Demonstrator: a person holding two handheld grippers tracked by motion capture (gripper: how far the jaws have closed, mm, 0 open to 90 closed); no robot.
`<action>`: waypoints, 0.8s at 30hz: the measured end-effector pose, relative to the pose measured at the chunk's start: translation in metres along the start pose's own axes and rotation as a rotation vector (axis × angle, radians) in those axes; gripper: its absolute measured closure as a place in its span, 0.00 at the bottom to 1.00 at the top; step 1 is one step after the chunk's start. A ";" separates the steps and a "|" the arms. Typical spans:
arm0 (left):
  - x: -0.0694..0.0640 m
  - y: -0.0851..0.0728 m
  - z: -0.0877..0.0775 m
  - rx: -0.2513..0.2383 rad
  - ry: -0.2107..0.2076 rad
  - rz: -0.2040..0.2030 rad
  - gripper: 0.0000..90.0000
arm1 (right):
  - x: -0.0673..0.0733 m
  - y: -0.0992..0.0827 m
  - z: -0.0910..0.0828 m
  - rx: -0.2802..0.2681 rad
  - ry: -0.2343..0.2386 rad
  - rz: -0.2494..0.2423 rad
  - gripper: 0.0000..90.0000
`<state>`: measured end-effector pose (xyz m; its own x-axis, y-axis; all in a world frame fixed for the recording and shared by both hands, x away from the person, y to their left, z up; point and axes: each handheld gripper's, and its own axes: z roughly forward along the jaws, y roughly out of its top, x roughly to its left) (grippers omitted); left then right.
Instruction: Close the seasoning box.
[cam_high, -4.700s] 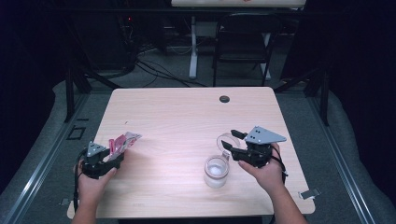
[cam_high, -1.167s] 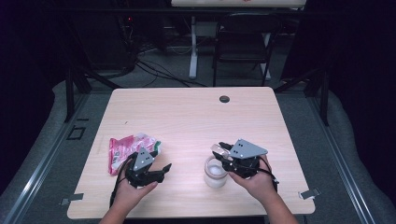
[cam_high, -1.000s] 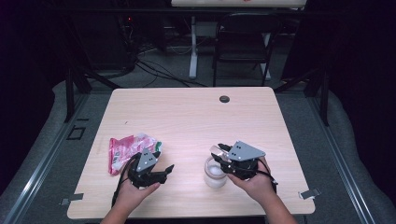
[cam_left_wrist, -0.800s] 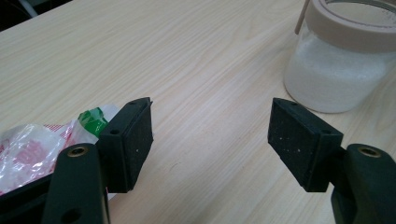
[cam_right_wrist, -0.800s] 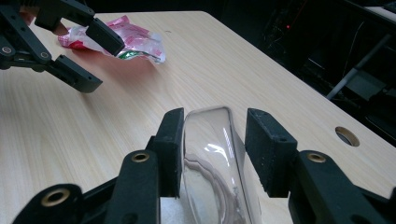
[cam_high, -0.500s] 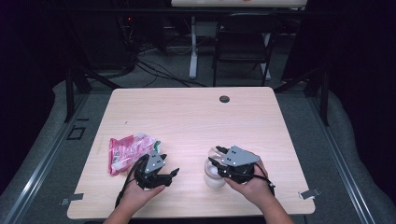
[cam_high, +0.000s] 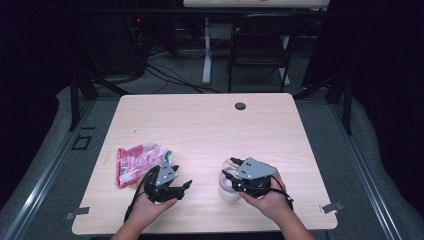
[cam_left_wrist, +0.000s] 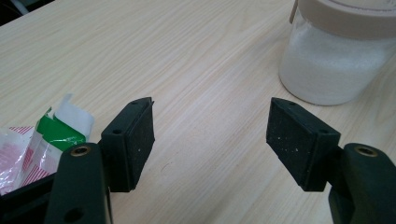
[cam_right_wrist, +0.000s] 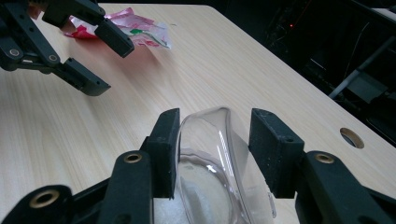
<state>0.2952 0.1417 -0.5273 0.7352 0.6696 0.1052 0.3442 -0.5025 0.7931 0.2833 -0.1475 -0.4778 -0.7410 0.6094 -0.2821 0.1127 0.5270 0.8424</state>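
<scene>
A: Clear plastic jar, white granules inside, stands lower centre of the high view on the desk. Its hinged clear lid is flipped up.

B: Right gripper?

A: It sits over the jar top in the high view. Right gripper view: the raised lid stands between its two jaws, which have just been opening. The left pad looks close against the lid and the right one shows a gap, so I read this as a release, not a clamp.

B: Why leave the lid up?

A: My guess is to keep the mouth open for pouring from the packet. The pink-and-white packet with a green patch lies flat at the left of the high view, near the jar but well apart from it.

B: Left gripper?

A: Jaws wide apart, nothing between them but bare wood. It points towards the jar, which shows upper right in the left gripper view, with the packet corner just beside its left jaw. It looks parked between the two things.
</scene>
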 end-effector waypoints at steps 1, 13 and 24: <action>0.000 0.000 0.000 0.000 0.000 0.000 0.36 | 0.000 0.000 0.000 0.003 0.000 -0.002 0.59; -0.001 0.001 0.000 -0.002 0.002 0.004 0.36 | 0.004 -0.002 0.005 0.020 0.017 -0.020 0.54; -0.001 0.001 -0.001 -0.007 0.002 -0.001 0.36 | 0.006 -0.002 0.006 0.031 0.019 -0.031 0.53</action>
<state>0.2942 0.1410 -0.5264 0.7337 0.6713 0.1052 0.3412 -0.4979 0.7973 0.2831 -0.1411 -0.4839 -0.7569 0.5812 -0.2990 0.1094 0.5637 0.8187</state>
